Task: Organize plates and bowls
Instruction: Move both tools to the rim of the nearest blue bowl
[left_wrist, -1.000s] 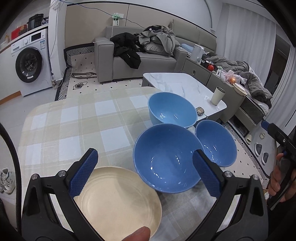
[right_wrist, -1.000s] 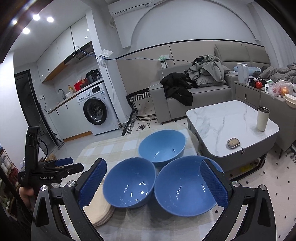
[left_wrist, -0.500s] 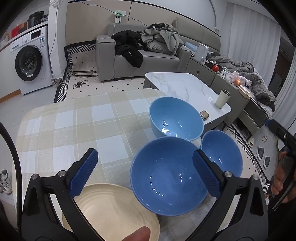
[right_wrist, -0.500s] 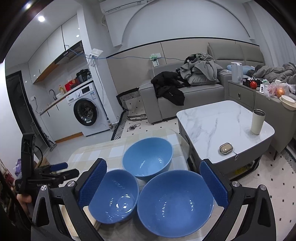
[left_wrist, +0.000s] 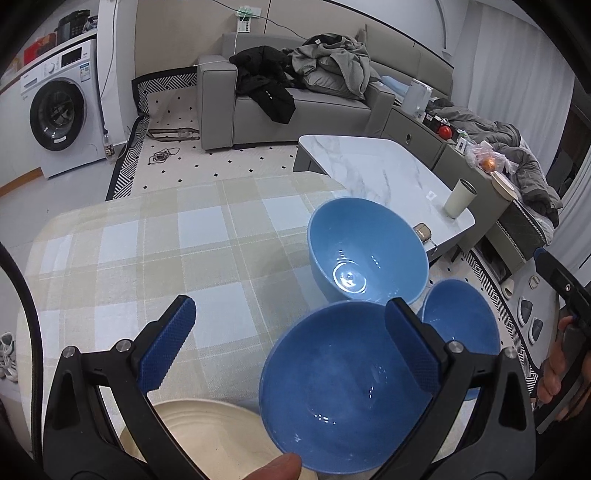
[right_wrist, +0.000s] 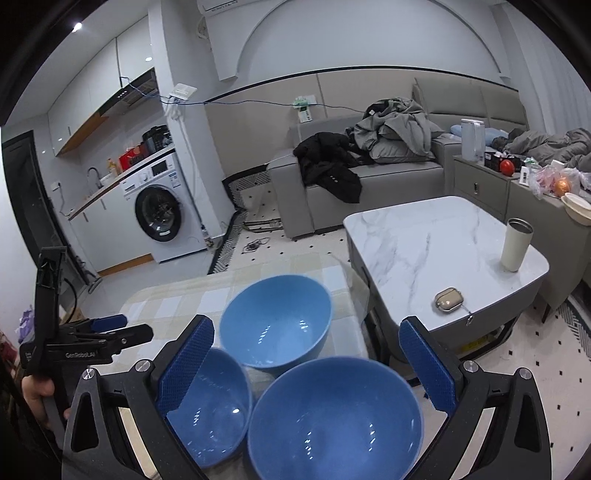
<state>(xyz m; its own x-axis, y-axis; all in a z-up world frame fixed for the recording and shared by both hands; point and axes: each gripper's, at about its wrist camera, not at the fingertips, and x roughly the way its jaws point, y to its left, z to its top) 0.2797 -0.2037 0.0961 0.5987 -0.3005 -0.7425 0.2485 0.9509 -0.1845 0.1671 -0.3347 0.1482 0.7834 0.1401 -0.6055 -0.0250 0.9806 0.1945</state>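
Three blue bowls stand on a checked tablecloth (left_wrist: 155, 258). In the left wrist view the near bowl (left_wrist: 332, 406) lies under my open left gripper (left_wrist: 291, 343), the far bowl (left_wrist: 365, 254) sits behind it and the third bowl (left_wrist: 461, 321) to the right. A cream plate stack (left_wrist: 207, 439) sits at the lower left. In the right wrist view my open right gripper (right_wrist: 306, 365) hovers over the nearest bowl (right_wrist: 336, 421), with the left bowl (right_wrist: 210, 406) and the far bowl (right_wrist: 277, 321) beyond. Both grippers are empty.
A marble coffee table (right_wrist: 436, 236) with a cup (right_wrist: 515, 243) and a small case (right_wrist: 448, 299) stands right of the dining table. A grey sofa (left_wrist: 295, 99) with clothes and a washing machine (left_wrist: 59, 110) stand further back.
Both grippers have pulled back and lifted, so the bowls and plates sit lower and nearer in both views. The bowls and plates themselves have not moved.
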